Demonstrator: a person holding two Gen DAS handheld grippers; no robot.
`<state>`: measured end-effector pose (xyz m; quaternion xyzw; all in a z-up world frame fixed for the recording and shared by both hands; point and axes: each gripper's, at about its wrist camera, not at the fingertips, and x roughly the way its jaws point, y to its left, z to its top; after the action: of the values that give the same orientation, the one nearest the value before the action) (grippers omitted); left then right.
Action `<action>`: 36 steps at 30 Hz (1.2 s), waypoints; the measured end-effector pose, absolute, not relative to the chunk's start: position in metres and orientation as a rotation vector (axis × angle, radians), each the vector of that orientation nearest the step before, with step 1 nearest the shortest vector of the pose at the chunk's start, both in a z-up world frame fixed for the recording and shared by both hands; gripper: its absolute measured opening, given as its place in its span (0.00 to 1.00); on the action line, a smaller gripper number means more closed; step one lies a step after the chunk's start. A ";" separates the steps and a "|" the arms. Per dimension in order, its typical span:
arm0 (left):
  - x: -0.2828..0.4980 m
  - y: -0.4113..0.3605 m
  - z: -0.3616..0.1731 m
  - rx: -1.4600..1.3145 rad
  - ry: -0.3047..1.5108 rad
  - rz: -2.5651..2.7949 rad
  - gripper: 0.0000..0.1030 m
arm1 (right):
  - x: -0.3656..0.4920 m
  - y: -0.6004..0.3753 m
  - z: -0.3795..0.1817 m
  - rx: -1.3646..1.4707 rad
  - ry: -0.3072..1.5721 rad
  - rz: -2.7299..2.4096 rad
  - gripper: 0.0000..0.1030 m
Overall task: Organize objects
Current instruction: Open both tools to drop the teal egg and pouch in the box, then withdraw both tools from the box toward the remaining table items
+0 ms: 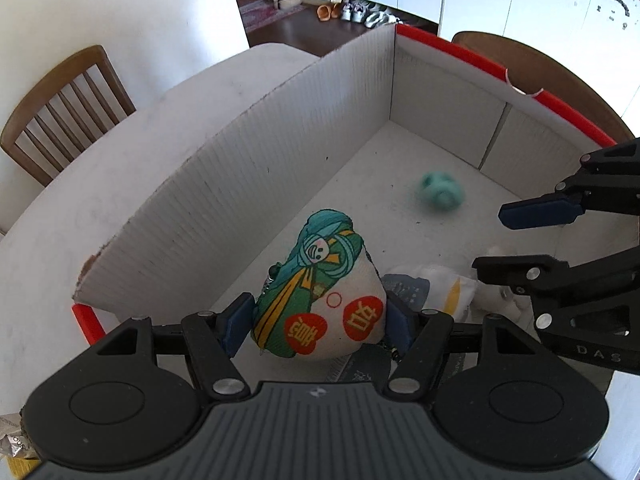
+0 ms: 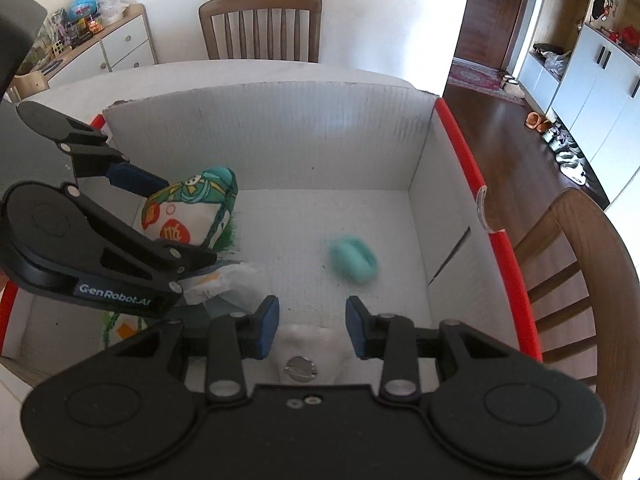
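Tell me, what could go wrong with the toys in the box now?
The printed white-and-green plush pouch is pinched only at its sides by the left gripper, so it might slip out. The blurry teal ball toy looks as if it is rolling inside the white cardboard box. The open right gripper sits close by and could bump the left one.

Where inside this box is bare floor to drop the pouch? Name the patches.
Bare floor lies in the far corners of the cardboard box, between the back wall and the teal ball, and along the red-edged right wall. The near-left is crowded: the printed pouch in the left gripper, wrappers; the right gripper hangs open.
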<state>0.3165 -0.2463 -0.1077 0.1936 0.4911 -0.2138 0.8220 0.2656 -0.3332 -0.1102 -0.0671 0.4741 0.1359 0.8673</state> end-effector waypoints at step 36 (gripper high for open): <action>0.269 -0.206 -0.049 0.241 0.913 -0.470 0.79 | 0.224 -0.334 -0.059 -0.108 0.893 0.299 0.60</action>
<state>0.2687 -0.2064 -0.0488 0.1152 0.4354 -0.2240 0.8643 0.2240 -0.3336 -0.0588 -0.0520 0.4299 0.1439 0.8898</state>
